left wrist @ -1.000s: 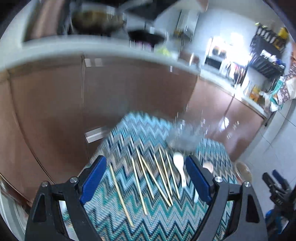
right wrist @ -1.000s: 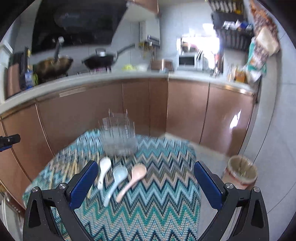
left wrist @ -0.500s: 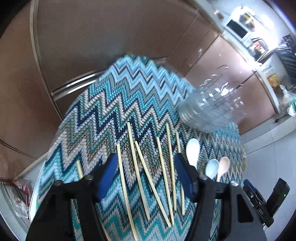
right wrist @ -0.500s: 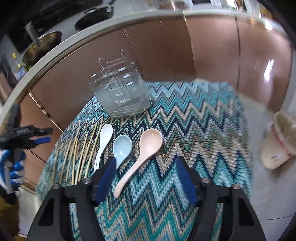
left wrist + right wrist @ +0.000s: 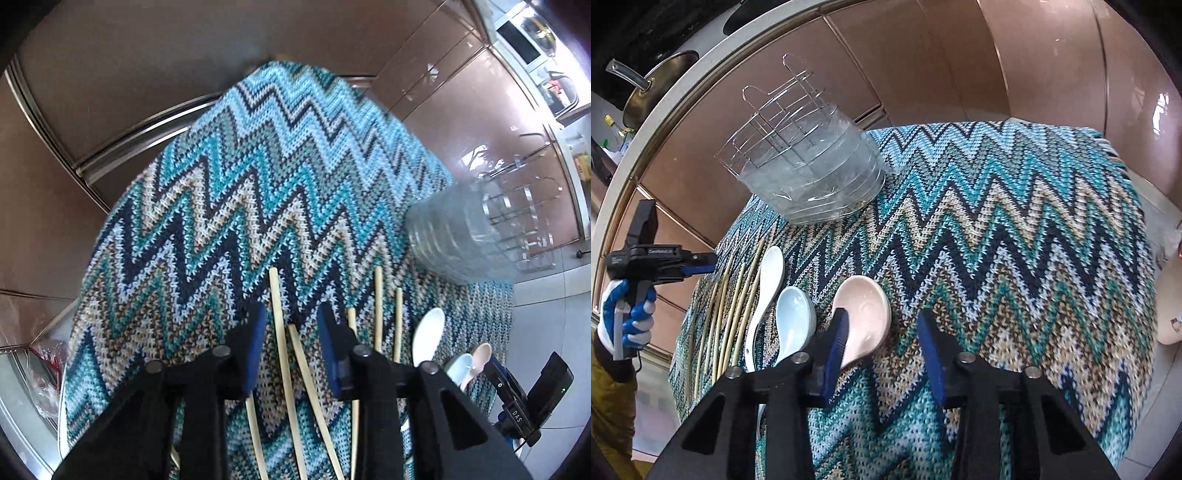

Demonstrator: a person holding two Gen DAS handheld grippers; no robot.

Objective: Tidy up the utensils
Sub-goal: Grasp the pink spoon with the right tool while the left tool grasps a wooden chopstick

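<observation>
Several pale wooden chopsticks (image 5: 282, 354) lie side by side on the zigzag cloth of the table (image 5: 258, 184). My left gripper (image 5: 291, 314) points steeply down over them, its jaws closing with two chopsticks between the blue pads, which do not press on them. A white spoon (image 5: 768, 280), a light blue spoon (image 5: 794, 317) and a pink spoon (image 5: 866, 314) lie in a row. My right gripper (image 5: 882, 314) hangs over the pink spoon's bowl, jaws closing, pads apart from it. A clear utensil holder (image 5: 812, 173) with a wire frame stands behind the spoons.
Brown cabinet doors (image 5: 960, 66) run behind the table, with a counter and pans (image 5: 657, 81) above. A blue-and-white gloved hand (image 5: 628, 314) holds the left gripper at the table's left edge. A bin (image 5: 1171, 314) sits on the floor at the right.
Both grippers have dropped toward the table and tipped downward, and both pairs of jaws have narrowed. The left one now straddles chopsticks; the right one sits over the pink spoon.
</observation>
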